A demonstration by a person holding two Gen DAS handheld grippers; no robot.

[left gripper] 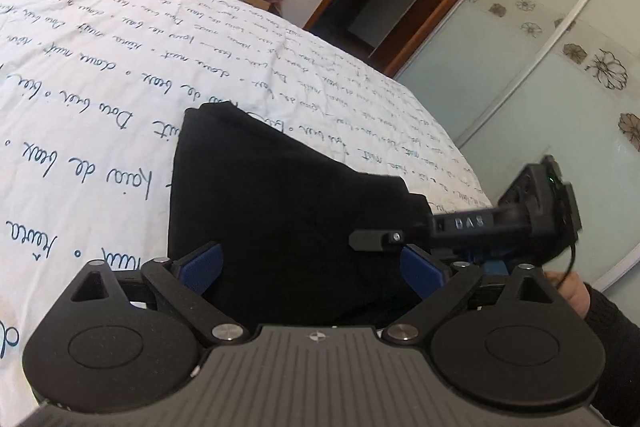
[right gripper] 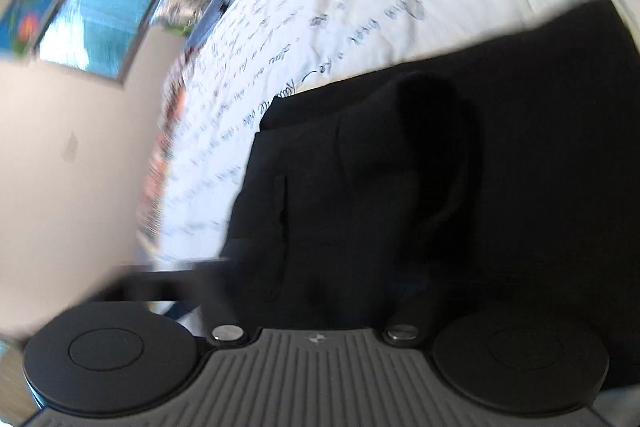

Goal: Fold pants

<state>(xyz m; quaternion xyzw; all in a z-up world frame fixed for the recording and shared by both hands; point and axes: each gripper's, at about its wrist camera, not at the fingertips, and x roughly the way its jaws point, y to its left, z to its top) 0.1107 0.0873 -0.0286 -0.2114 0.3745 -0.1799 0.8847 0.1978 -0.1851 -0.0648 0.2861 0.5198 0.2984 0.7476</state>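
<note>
Lying just ahead on the bedspread (left gripper: 100,75), the pants (left gripper: 272,211) sit between the wide-spread left gripper (left gripper: 312,263); right gripper's (left gripper: 376,239) state I cannot tell.

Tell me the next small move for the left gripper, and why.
Probably close the left gripper on the pants: it is wide open with black cloth between its blue pads, so nothing is held. The right gripper's own view is too blurred to judge.

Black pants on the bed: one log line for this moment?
black fabric pants | on script-print white bedsheet | left claw open | right claw unclear
</note>
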